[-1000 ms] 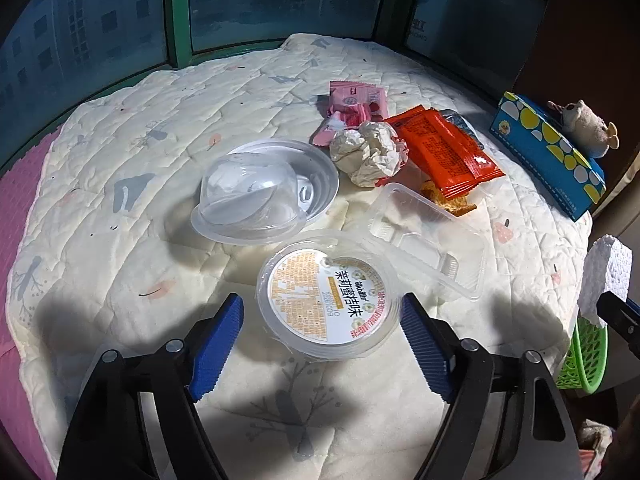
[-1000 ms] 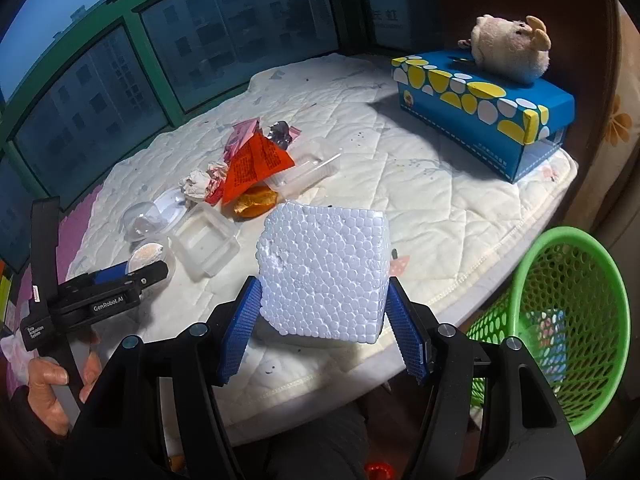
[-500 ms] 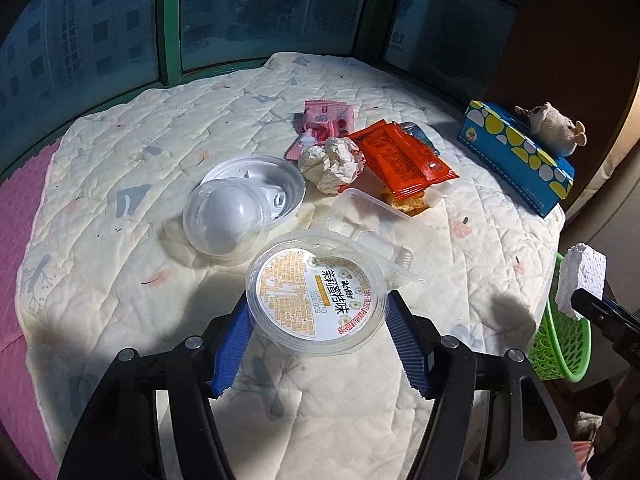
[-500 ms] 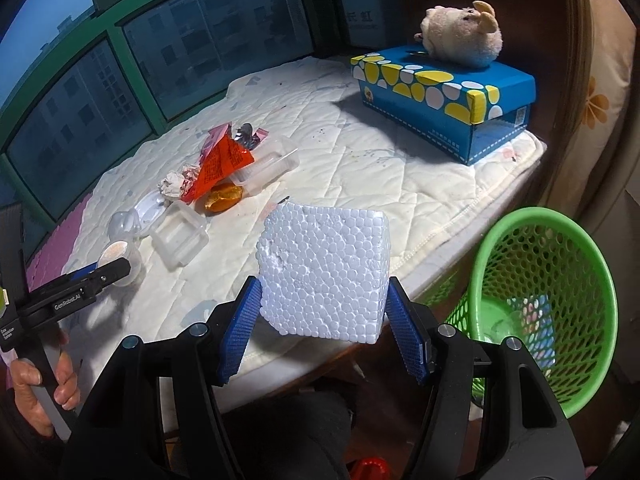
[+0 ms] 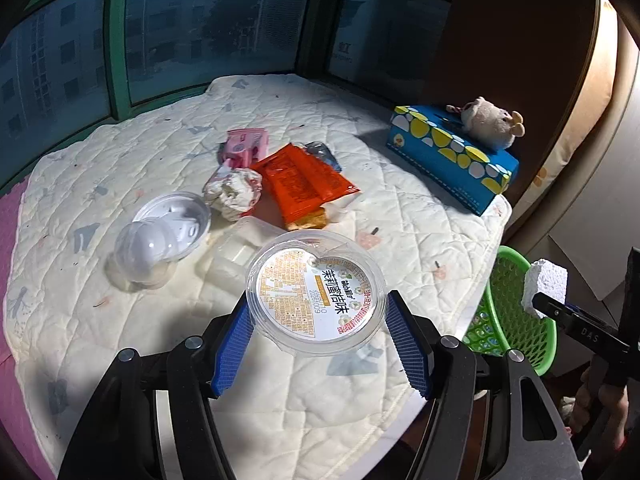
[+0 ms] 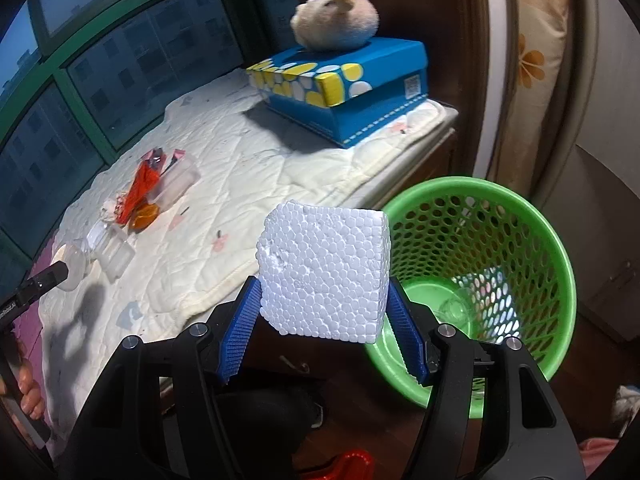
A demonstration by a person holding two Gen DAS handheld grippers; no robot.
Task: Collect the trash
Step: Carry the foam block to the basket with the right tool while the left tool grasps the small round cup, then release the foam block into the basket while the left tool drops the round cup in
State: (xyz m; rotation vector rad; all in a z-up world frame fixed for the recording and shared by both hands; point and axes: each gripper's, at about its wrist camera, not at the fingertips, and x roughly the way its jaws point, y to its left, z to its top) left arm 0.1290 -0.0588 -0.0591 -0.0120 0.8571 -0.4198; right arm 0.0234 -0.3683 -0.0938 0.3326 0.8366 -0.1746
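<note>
I have the left gripper (image 5: 320, 340) clamped on the round clear plastic cup (image 5: 316, 292) with the printed label lid, blue pads on both sides of its rim, cup lifted off the quilted pad (image 5: 420, 216). Its jaws have just been closing, with the cup between them.

My right gripper (image 6: 322, 322) is gripping the white foam block (image 6: 324, 270), pads pressed on both its sides. The block hangs off the pad's edge, beside the rim of the green mesh bin (image 6: 476, 276).

On the pad: dome lid and clear bowl (image 5: 160, 232), crumpled paper wad (image 5: 234, 192), orange wrappers (image 5: 304, 180), pink packet (image 5: 246, 146), clear tray (image 5: 240, 252). Blue spotted box (image 5: 452, 156) with plush toy (image 5: 488, 122) on top, near the pad's far corner.
</note>
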